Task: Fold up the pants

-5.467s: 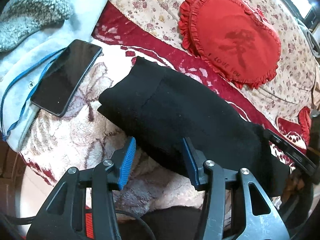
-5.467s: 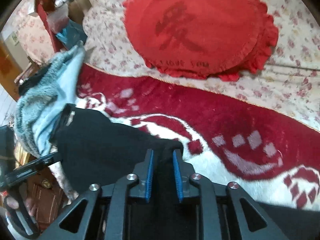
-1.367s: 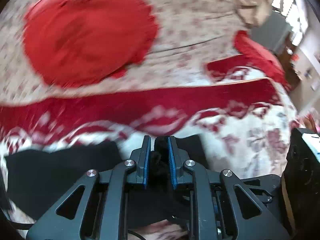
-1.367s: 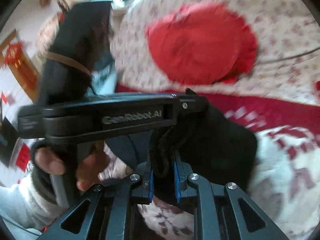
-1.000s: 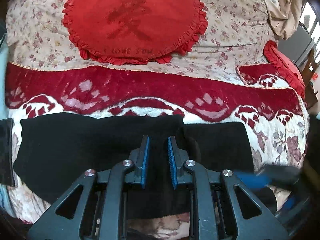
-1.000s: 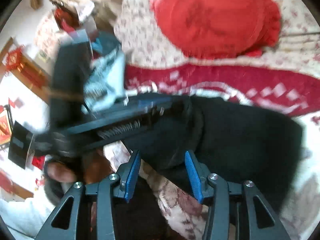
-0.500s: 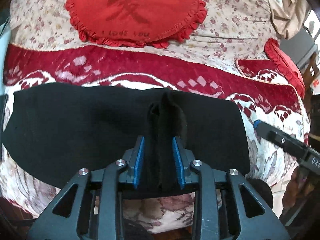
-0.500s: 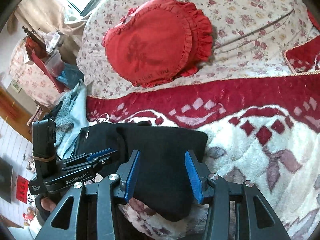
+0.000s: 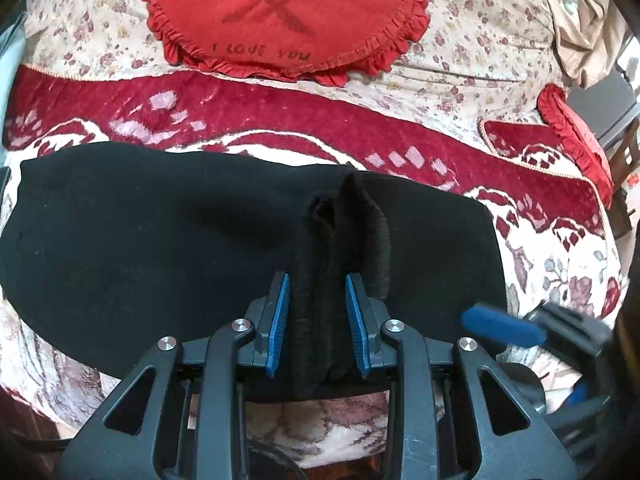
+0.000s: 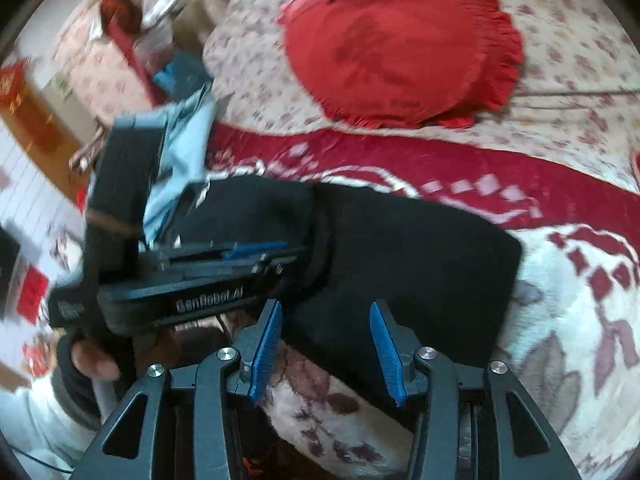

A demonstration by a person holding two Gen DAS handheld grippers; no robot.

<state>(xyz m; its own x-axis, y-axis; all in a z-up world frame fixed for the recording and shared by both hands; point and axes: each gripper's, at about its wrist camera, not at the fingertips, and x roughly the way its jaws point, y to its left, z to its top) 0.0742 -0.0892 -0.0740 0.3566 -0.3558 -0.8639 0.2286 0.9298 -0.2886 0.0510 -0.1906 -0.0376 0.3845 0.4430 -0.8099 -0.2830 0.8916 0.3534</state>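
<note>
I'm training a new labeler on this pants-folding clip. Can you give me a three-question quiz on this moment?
1. True or false: the left claw pinches a bunched ridge of the black pants.
2. The right claw is: A) shut on the pants, B) open with the pants' near edge between its pads, C) gripping the red heart pillow.
3. Fill in: the pants lie on a red and white ______, in front of the pillow.

Key: 1 true; 2 B; 3 blanket.
</note>
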